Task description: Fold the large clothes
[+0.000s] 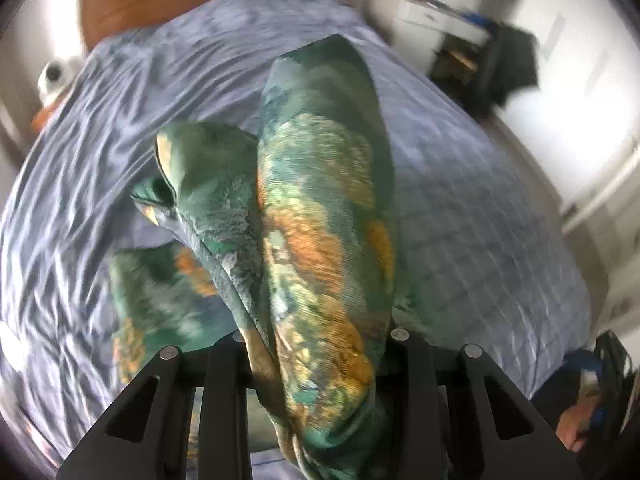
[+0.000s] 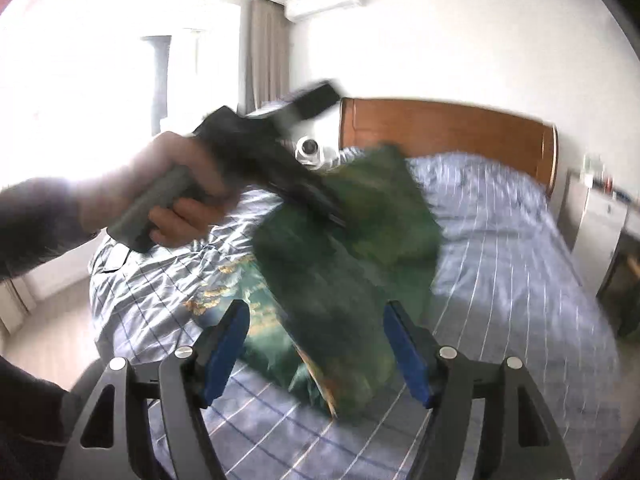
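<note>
A large green garment (image 1: 320,208) with orange and cream print hangs from my left gripper (image 1: 316,344), which is shut on a bunched part of it above the bed. Part of the garment lies on the bed (image 1: 160,300). In the right wrist view the same garment (image 2: 344,264) hangs in front, blurred by motion, held up by the left gripper (image 2: 308,196) in a hand. My right gripper (image 2: 320,344) is open, its blue pads (image 2: 224,344) on either side of the garment's lower part, not closed on it.
The bed has a blue-and-white checked cover (image 2: 500,248) and a wooden headboard (image 2: 444,128). A white round device (image 2: 310,150) sits beside the headboard. A white cabinet (image 2: 600,220) stands at the right. A bright window with a curtain (image 2: 268,48) is behind.
</note>
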`<action>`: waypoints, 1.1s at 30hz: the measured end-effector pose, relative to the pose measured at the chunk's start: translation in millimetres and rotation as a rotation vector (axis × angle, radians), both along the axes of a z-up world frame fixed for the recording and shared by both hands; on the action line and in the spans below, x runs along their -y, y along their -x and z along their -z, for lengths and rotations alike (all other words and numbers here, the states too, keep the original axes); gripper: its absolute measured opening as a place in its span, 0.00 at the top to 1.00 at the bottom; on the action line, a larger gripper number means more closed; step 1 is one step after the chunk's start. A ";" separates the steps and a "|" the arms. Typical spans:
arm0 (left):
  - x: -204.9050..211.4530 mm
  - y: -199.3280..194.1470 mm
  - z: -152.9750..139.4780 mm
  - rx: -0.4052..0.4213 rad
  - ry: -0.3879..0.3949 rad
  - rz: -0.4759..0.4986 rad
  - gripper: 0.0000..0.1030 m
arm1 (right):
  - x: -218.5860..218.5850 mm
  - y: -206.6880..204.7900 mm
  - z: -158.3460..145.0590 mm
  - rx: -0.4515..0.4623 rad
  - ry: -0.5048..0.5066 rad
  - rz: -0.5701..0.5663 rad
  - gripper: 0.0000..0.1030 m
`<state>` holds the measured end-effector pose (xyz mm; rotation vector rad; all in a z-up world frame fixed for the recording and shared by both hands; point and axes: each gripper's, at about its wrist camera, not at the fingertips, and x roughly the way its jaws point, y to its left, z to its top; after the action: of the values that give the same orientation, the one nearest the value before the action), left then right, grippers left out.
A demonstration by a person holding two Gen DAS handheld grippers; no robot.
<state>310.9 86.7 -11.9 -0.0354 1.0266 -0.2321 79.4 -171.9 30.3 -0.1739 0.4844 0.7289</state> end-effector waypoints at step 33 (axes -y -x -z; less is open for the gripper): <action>-163.5 42.2 151.2 -0.053 0.329 -0.270 0.54 | -167.5 -115.8 138.7 -0.367 0.300 -0.096 0.62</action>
<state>268.7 250.3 -163.1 -0.4775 1.0152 -0.1515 195.1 -4.5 -108.4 -0.3484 0.9414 0.7828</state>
